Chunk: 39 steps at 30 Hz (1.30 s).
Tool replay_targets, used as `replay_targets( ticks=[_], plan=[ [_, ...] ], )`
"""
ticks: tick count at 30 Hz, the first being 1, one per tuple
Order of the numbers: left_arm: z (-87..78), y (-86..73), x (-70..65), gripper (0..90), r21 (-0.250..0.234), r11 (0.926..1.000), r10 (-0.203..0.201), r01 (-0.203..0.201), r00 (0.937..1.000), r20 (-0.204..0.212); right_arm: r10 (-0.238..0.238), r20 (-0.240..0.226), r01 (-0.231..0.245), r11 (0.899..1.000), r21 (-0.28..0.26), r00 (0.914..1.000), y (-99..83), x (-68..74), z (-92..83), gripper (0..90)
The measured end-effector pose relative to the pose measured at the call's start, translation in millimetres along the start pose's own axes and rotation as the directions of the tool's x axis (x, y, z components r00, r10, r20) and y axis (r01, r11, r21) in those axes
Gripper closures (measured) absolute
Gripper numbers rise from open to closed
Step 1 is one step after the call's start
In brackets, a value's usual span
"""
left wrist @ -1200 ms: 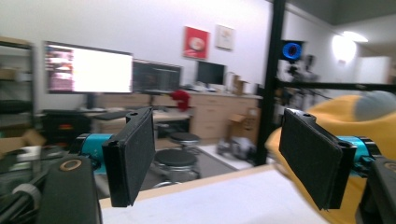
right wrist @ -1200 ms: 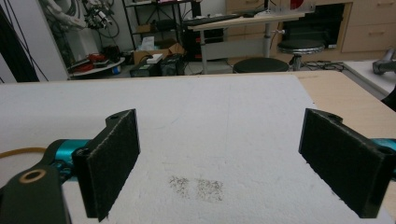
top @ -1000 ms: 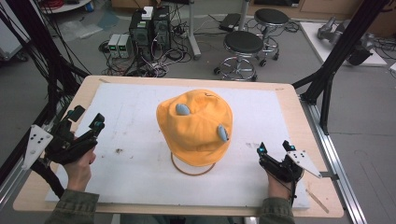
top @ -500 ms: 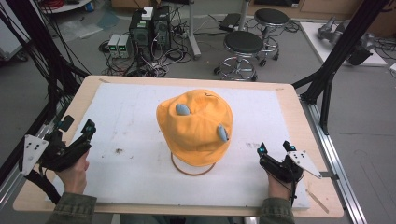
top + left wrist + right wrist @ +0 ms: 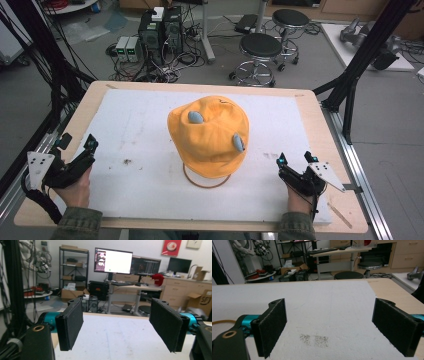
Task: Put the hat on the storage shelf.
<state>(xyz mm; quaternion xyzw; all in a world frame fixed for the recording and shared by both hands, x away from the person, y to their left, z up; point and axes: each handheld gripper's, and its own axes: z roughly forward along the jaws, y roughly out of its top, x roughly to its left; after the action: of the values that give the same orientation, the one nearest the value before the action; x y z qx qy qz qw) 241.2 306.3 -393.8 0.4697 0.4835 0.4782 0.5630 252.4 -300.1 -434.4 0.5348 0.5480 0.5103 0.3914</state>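
An orange fabric hat (image 5: 212, 135) with two grey patches sits on a thin wire ring stand (image 5: 206, 184) in the middle of the white mat (image 5: 135, 130). My left gripper (image 5: 77, 141) is held at the mat's front left edge, open, with nothing between its black pads (image 5: 71, 325). My right gripper (image 5: 295, 159) rests low at the front right of the mat, open and empty, pads (image 5: 272, 326) wide apart. Both grippers stand well clear of the hat. A sliver of the wire ring (image 5: 222, 322) shows at the left of the right gripper view.
The mat lies on a wooden table (image 5: 325, 135) with a metal rail (image 5: 357, 170) along its right side. Dark scuff marks (image 5: 314, 339) dot the mat near the right gripper. Stools (image 5: 260, 47), computer boxes (image 5: 160, 30) and cables stand on the floor beyond the far edge.
My left gripper has drawn back toward the front left edge of the table and lowered. The right gripper and the hat have stayed put.
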Motion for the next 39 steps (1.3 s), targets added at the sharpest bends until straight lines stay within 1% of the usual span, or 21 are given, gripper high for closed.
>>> replay_targets(
  ticks=[2,4,7,9,11,14,19,24,27,33,34,35,37,39],
  plan=[
    [-1.2,-2.9,0.9,27.4,-0.002,0.9997,0.023,-0.023,0.9993,-0.029,0.000,0.003,0.000,1.000,-0.004,1.0000,0.1,0.0,-0.1,11.2],
    [-2.0,-6.0,2.5,27.1,-0.002,0.9994,0.035,-0.035,0.9982,-0.050,0.001,0.003,-0.001,1.000,-0.006,1.0000,0.0,0.0,-0.1,11.2],
    [-2.9,-11.8,4.8,26.7,0.017,0.9985,0.052,-0.051,0.9960,-0.072,-0.005,0.003,0.005,1.000,-0.005,1.0000,0.2,-1.1,-0.9,11.2],
    [-3.1,-16.3,6.1,26.6,0.031,0.9975,0.066,-0.064,0.9945,-0.081,0.003,0.005,-0.003,1.000,-0.007,1.0000,0.4,-1.0,-1.4,11.2],
    [-2.6,-20.6,7.2,26.3,0.042,0.9970,0.069,-0.066,0.9938,-0.087,0.006,0.002,-0.006,1.000,-0.004,1.0000,0.5,-1.5,-2.1,11.2],
    [-1.7,-26.9,8.7,25.8,0.062,0.9955,0.077,-0.071,0.9931,-0.089,0.007,0.002,-0.007,1.000,-0.011,1.0000,0.7,-2.0,-2.2,11.2],
    [-0.2,-34.5,9.0,25.1,0.090,0.9930,0.084,-0.076,0.9931,-0.082,0.008,0.001,-0.008,1.000,-0.008,1.0000,0.5,-2.7,-2.5,11.2],
    [2.2,-37.3,9.2,24.3,0.108,0.9922,0.071,-0.063,0.9948,-0.073,-0.006,-0.004,0.006,1.000,-0.003,1.0000,-0.1,-2.1,-0.9,11.2],
    [4.1,-38.5,10.6,24.1,0.117,0.9917,0.061,-0.053,0.9958,-0.067,-0.004,-0.003,0.004,1.000,0.002,1.0000,-0.3,-1.4,-0.5,11.2],
    [4.2,-38.4,12.5,24.0,0.117,0.9920,0.057,-0.049,0.9961,-0.068,-0.009,-0.004,0.009,1.000,0.000,1.0000,-0.6,-1.6,0.3,11.3],
    [4.1,-38.3,12.4,24.0,0.116,0.9920,0.057,-0.049,0.9961,-0.067,-0.012,-0.006,0.012,1.000,0.003,0.9999,-0.5,-1.8,0.6,11.3],
    [4.1,-38.3,12.4,24.0,0.115,0.9921,0.057,-0.049,0.9961,-0.068,-0.005,-0.006,0.005,1.000,0.004,1.0000,-0.8,-1.2,1.2,11.3],
    [4.4,-38.3,12.4,24.1,0.116,0.9921,0.056,-0.048,0.9962,-0.067,-0.013,-0.010,0.014,1.000,0.009,0.9999,-0.9,-0.9,1.7,11.3],
    [5.0,-38.4,12.0,24.1,0.115,0.9924,0.053,-0.045,0.9964,-0.066,-0.012,-0.011,0.012,1.000,0.011,0.9999,-1.0,-0.3,1.4,11.3]
  ],
)
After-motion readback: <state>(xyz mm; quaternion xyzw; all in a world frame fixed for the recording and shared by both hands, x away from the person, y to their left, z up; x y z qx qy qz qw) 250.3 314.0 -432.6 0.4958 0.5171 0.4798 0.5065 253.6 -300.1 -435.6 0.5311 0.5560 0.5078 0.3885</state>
